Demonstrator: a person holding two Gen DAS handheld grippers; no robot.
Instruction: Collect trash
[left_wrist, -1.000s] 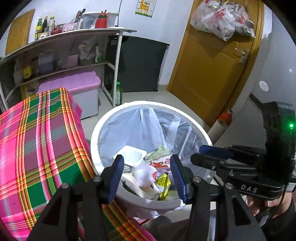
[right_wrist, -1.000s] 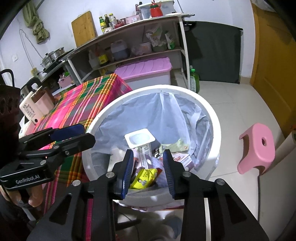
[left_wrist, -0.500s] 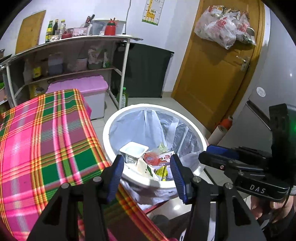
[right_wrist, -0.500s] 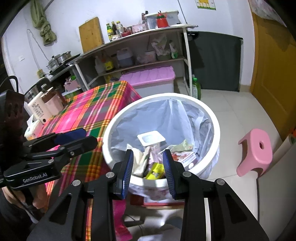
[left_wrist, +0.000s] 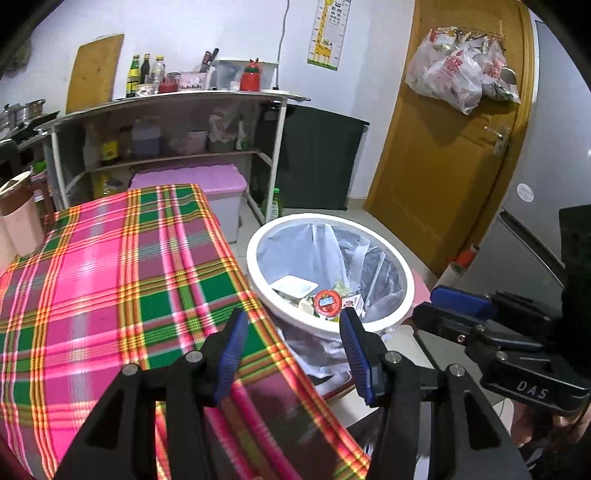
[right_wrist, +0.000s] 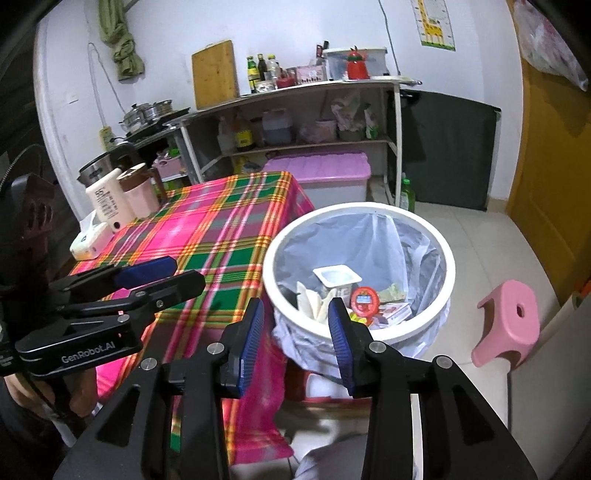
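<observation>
Both grippers have pulled back from the trash bin (right_wrist: 358, 218), low centre-right of frame and holding the dropped rubbish, left gripper (left_wrist: 291, 354) spread and empty, right gripper (right_wrist: 297, 338) empty and opening, so next, I'd judge, comes scanning the plaid surface (left_wrist: 110, 266) for more litter.

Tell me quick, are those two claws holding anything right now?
Left gripper: open, holding nothing.
Right gripper: jaws opening, nothing between them.
</observation>
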